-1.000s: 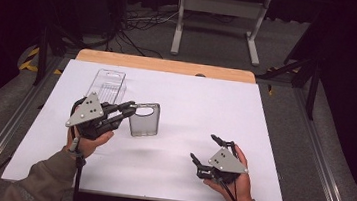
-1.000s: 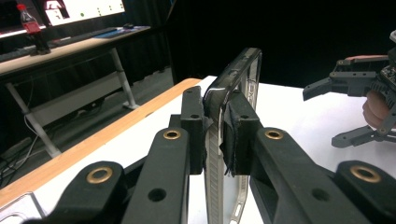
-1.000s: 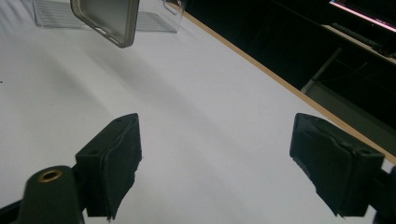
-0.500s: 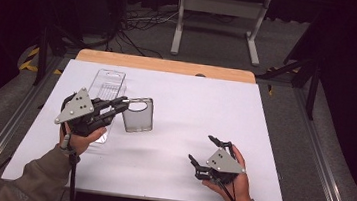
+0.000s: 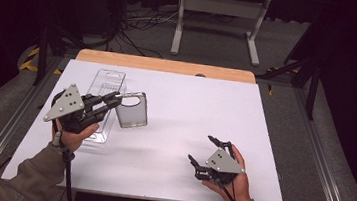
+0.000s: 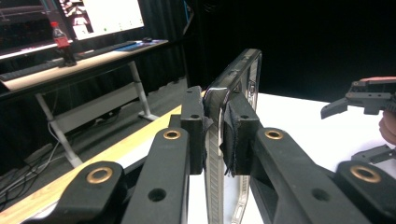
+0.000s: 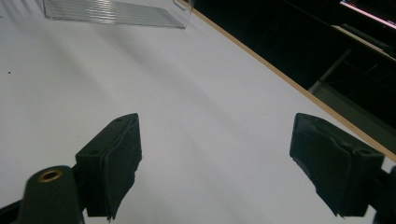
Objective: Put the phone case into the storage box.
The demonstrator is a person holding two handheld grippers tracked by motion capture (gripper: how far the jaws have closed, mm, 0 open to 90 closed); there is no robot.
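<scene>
- Nearest, at the right of the table, the right gripper rests low in the person's hand over the bare white table. Its jaws are spread wide, and the right gripper view has nothing but tabletop between the two pads.
- Farther in and to the left, the left gripper is pinching a clear phone case by one edge. In the left gripper view the pads press on either side of the case's rim, with the case standing on edge and running away from the camera.
- From above, the case hangs just right of the left gripper, apparently lifted clear of the table, its camera cut-out toward the far side.
- Just behind and under the left gripper lies a clear plastic package, flat on the table and running toward the far left; the case is beside it, not in it.
- Beyond the white top, a wooden strip marks the far edge.
- Judged from this, the step in hand is carrying the case, freshly taken from its package, toward the middle of the table.
- The next move likely calls for bringing the case across toward the right gripper, or setting it down flat. Either way the thin edge grip must hold firm, since the case could swing or slip from so narrow a pinch.
</scene>
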